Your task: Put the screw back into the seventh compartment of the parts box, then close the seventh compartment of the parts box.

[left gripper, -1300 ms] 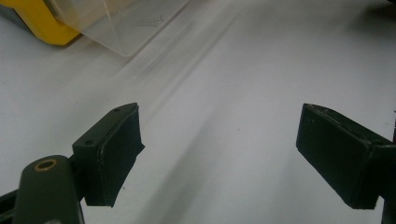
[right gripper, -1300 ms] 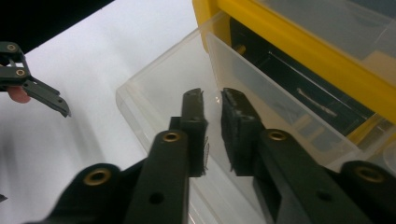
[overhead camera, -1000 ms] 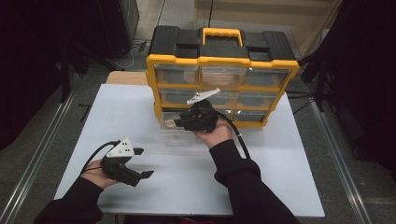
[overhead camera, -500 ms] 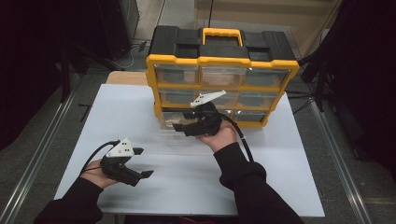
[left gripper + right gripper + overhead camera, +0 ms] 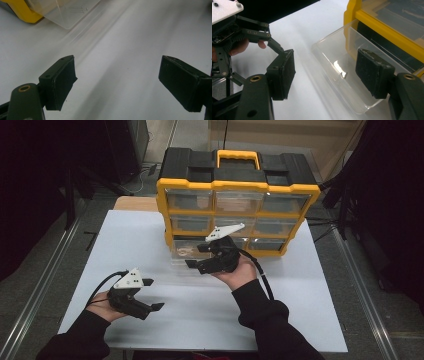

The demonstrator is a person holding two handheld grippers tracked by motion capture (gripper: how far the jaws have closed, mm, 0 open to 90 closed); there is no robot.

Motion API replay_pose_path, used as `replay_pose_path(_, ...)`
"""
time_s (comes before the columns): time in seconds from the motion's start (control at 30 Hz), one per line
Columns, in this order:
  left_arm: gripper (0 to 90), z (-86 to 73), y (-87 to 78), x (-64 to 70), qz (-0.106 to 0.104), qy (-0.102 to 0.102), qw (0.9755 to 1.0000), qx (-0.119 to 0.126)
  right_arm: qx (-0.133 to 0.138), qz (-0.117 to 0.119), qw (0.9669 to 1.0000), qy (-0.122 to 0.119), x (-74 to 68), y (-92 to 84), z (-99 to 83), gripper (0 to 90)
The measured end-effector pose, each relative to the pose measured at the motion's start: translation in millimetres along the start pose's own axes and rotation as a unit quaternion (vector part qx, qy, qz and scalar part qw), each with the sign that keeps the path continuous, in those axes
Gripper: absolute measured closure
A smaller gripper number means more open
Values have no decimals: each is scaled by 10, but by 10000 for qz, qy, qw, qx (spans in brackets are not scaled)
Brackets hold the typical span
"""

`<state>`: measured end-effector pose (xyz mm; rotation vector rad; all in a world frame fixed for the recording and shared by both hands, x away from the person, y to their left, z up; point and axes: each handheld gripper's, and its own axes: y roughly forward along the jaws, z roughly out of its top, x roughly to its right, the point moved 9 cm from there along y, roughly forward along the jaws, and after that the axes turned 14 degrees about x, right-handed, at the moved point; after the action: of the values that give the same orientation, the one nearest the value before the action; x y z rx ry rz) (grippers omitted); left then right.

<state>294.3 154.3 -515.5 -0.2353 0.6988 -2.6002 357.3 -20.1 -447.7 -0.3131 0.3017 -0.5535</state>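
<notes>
White bench filled the middle of the scene, with dark floor and metal rails on both sides of it. At its far edge stood a yellow organiser with a black top and rows of clear drawers. And the one that mattered was the clear drawer at the bottom left of that cabinet: it was pulled well out, its front end resting out over the bench while its back end was still inside the yellow frame. In the right gripper view that drawer lay just ahead of the jaws, with a small shiny piece lying on its floor; what the piece was could not be told.

Right beside it, the right tongs were held just in front of the drawer's open end, close to it but with no pad pressing on it. Their jaws had just been opening, and they stood wide apart with nothing gripped between them; the drawer's near rim sat in the gap ahead of them. The right hand cradled them from below, cable trailing back along the sleeve.

Out to the near left, well apart from the cabinet, the left tongs rested low over the bench, released, jaws spread wide with bare white surface between them. In the left gripper view the drawer's corner showed far ahead, a few thin nails inside.
</notes>
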Motion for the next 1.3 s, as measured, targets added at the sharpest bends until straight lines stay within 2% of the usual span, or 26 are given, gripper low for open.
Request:
replay_pose_path(0.3,140,9,-8,-11,-6,33,10000,27,-23,-28,10000,0,-16,-8,-24,341)
replay_pose_path(0.53,140,1,-5,-54,-36,-32,10000,46,-15,5,10000,63,-41,-3,-32,344)
replay_pose_path(0.73,140,-8,-7,-80,-13,-46,10000,26,-58,-22,10000,-6,-66,9,-86,346)
replay_pose_path(0.97,140,2,-36,-40,-7,-39,10000,83,-45,-172,9998,18,-42,-9,-188,352)
replay_pose_path(1.3,140,17,-46,-43,14,-50,9999,119,59,-292,9996,24,-107,6,-256,400)
